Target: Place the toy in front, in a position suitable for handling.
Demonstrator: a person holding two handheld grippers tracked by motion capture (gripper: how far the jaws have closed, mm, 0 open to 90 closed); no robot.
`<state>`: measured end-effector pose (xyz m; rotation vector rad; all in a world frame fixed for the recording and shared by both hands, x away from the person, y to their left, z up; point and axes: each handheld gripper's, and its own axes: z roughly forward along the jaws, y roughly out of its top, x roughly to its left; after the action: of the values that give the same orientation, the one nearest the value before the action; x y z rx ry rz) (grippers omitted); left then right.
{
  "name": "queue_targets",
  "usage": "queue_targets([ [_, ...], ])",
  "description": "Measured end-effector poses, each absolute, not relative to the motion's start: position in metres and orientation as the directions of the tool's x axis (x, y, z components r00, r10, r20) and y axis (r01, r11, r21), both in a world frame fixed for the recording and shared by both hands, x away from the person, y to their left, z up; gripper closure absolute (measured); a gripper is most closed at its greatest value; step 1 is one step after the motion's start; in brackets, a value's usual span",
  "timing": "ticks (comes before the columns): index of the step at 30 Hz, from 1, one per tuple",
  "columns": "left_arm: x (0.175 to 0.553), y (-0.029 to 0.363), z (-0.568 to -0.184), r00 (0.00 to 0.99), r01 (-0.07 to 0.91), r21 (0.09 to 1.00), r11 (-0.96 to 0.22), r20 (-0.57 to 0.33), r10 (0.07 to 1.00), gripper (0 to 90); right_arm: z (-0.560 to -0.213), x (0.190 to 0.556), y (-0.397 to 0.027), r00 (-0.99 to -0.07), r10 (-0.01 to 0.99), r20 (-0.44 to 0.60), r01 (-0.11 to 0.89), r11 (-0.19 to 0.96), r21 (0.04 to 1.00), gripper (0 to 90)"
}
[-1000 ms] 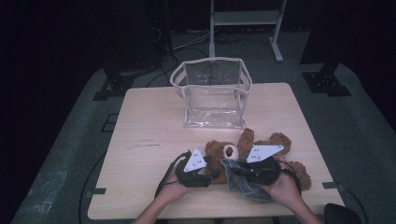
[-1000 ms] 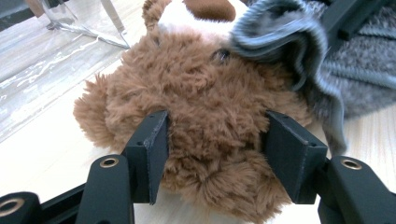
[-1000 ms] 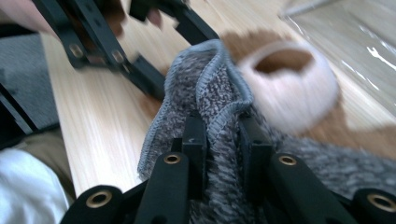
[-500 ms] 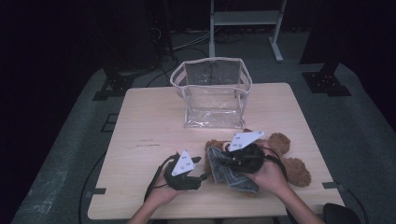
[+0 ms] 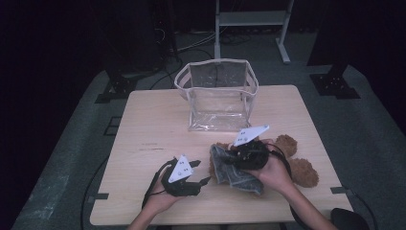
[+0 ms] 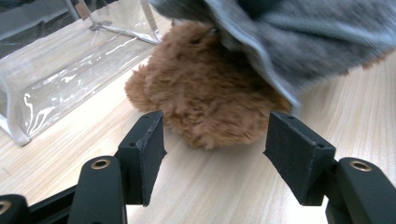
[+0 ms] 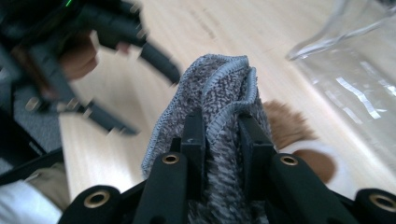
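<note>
My right claw (image 5: pixel 235 155) is closed on the grey cloth (image 5: pixel 233 170); in the right gripper view a fold of the cloth (image 7: pixel 219 98) stands up between the two jaws and both press on it. The cloth hangs from this claw just above the counter (image 5: pixel 153 124), and it covers part of the bear (image 5: pixel 292 163), which lies on the counter under and behind my right hand, near the right edge.

My left claw (image 5: pixel 203 179) holds nothing. Its jaws have just been opening, and in the left gripper view they stand apart with only bare wood between them. Straight ahead of this claw is the bear (image 6: pixel 205 102), near but not touching, with the cloth (image 6: pixel 299 37) draped over its upper side.

The clear bag (image 5: pixel 218 93) stands upright and open farther away, in the middle of the counter. From my right claw it lies forward and a little to the left, well apart. The right claw is nearer to it than the left one. I judge the next move is to carry the cloth forward over the front rim of the bag.
</note>
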<state>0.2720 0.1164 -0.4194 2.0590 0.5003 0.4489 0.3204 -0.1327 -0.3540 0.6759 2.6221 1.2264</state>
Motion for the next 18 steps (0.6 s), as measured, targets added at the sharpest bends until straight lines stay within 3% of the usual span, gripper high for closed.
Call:
queue_targets([
  [10,0.272,0.111,-0.420,0.857,0.158,0.862,-0.482,0.122,0.500,36.5,-0.352,0.363,-0.138,-0.850,0.514,0.113,0.410,0.512,0.755,74.1],
  [18,0.272,0.111,-0.418,0.858,0.147,0.866,-0.477,0.128,0.497,36.4,-0.364,0.358,-0.122,-0.875,0.472,0.108,0.396,0.570,0.720,73.8],
])
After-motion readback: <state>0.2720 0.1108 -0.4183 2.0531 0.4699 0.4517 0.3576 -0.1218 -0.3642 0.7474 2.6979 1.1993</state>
